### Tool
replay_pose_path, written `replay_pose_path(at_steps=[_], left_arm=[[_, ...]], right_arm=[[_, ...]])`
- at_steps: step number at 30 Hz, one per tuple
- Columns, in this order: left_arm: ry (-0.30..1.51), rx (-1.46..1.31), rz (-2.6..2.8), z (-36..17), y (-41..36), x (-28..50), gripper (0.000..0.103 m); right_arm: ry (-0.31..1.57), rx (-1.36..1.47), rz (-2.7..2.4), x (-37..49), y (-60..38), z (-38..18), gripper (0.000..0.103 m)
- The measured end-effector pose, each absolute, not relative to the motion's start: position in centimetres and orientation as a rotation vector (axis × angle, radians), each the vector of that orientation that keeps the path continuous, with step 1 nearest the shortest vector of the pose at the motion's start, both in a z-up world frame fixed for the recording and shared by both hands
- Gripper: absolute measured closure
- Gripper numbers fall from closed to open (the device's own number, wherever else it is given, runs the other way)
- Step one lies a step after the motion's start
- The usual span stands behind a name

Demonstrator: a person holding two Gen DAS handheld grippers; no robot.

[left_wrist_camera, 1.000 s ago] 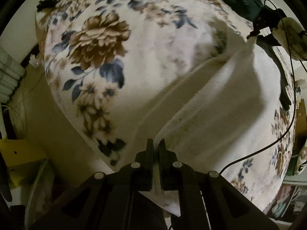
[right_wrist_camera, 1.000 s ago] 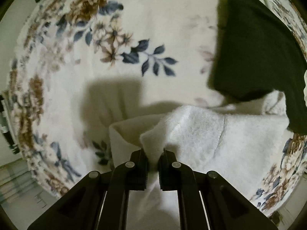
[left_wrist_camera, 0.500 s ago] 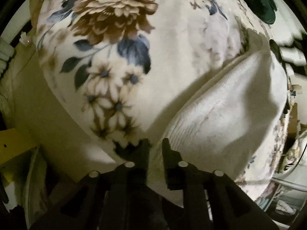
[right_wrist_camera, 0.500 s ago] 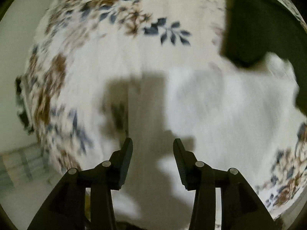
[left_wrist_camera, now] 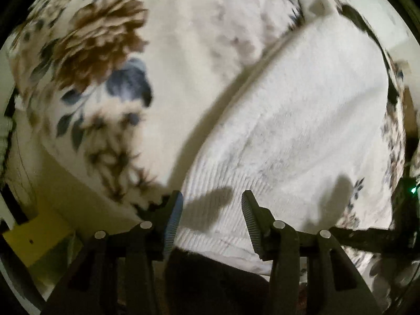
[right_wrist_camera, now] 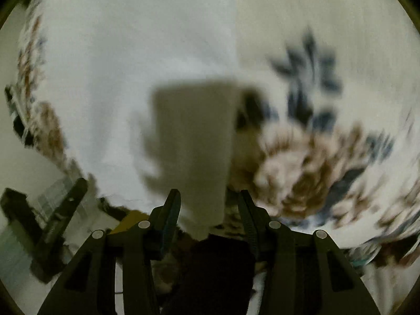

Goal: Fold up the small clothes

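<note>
A white knitted garment (left_wrist_camera: 302,120) lies flat on the floral blanket (left_wrist_camera: 110,52), filling the right half of the left wrist view. Its ribbed hem is nearest my left gripper (left_wrist_camera: 212,204), which is open and empty just above that hem. In the blurred right wrist view the same white garment (right_wrist_camera: 147,78) covers the left and middle. My right gripper (right_wrist_camera: 208,204) is open and empty over its near edge, casting a shadow on it.
The floral blanket (right_wrist_camera: 328,144) covers the whole surface. Its near edge drops off close to both grippers. A yellow object (left_wrist_camera: 31,239) sits below the edge at lower left. The other gripper (right_wrist_camera: 47,223) shows at lower left in the right wrist view.
Both grippers have opened and let go of the white garment. It has dropped flat onto the blanket. The right gripper has swung round to a different part of the blanket.
</note>
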State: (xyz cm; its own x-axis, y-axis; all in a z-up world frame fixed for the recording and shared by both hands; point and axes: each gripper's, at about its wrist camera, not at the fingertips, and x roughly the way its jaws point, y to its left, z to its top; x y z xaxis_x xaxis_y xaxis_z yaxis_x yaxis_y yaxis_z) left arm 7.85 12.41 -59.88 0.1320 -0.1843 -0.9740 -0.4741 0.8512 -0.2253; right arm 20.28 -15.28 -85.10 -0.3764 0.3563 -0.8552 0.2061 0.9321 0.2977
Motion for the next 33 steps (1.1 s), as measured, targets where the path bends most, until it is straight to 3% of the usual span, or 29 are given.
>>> replay_pose_path(at_steps=[1,2,3,4,5,6,8,17,25,33], left_arm=[[1.460,-0.524,0.221,-60.4,12.2,8.3,0.059],[1.463,-0.504,0.216,-60.6,12.1,8.5,0.060],[1.458,-0.486,0.212,-60.8,12.3,8.5,0.061],[1.448,-0.474,0.206,-61.0,12.3,8.5,0.063],[1.435,-0.475,0.190,-60.9,12.5,8.5,0.085],[1.435,-0.474,0.177,-60.9,12.6,8.5,0.097],[1.432,-0.468,0.133,-60.3,12.9,8.4,0.100],[1.406,-0.478,0.035,-57.8,16.6,7.0,0.101],[1.494,-0.388,0.044,-61.1,17.3,6.3,0.101],[1.474,-0.427,-0.069,-59.4,17.4,7.1,0.096]], right_arm=[[1.960,0.478,0.153,19.5,-15.6,-85.7,0.061],[1.941,0.519,0.132,18.9,-15.9,-85.8,0.090],[1.912,0.539,0.104,18.2,-16.1,-85.7,0.093],[1.886,0.532,0.079,17.6,-16.2,-85.3,0.094],[1.865,0.513,0.053,17.1,-16.4,-84.6,0.096],[1.849,0.498,0.008,16.2,-16.6,-84.0,0.096],[1.830,0.471,-0.050,14.5,-17.0,-82.9,0.097],[1.794,0.456,-0.168,9.1,-14.4,-81.3,0.098],[1.844,0.439,-0.183,6.7,-10.5,-84.8,0.100],[1.836,0.395,-0.043,7.1,-9.4,-86.1,0.096]])
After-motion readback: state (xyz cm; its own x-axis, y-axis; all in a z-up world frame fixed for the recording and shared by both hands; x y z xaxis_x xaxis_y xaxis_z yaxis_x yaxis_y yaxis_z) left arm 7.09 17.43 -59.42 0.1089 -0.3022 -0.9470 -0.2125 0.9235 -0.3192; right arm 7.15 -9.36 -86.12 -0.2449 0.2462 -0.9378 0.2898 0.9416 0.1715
